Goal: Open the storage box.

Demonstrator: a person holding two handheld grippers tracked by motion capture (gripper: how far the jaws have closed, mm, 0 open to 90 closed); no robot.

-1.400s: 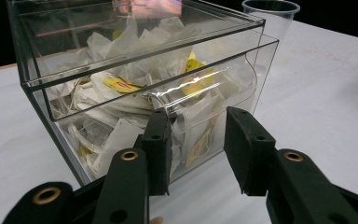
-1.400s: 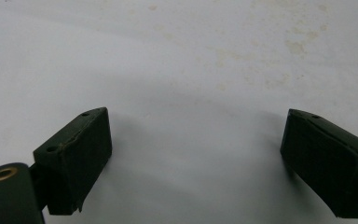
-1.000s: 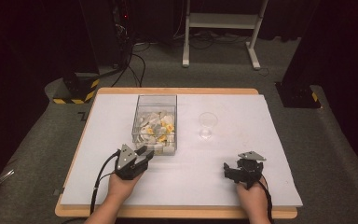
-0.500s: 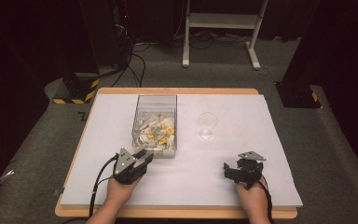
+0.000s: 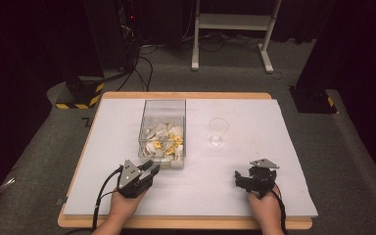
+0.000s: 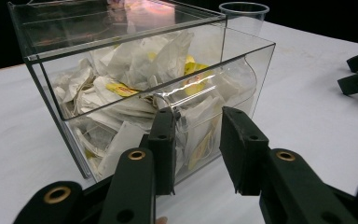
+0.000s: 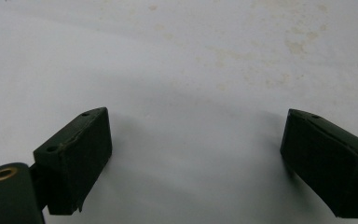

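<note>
My two grippers by the box

Left gripper (image 6: 198,140) jaws nearly closed, holding nothing, show tea bags (image 6: 135,98) inside clear box (image 6: 256,70); right gripper (image 7: 196,158) wide open over white table (image 7: 191,56).

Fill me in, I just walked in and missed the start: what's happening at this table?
A person sits at a white-covered table with tongs in each hand. The left tongs are at the near side of a clear plastic box full of tea-bag sachets; they have just been narrowing, with a gap left and nothing gripped between them. The right tongs rest wide open over bare table. An empty clear cup stands right of the box, untouched.
</note>
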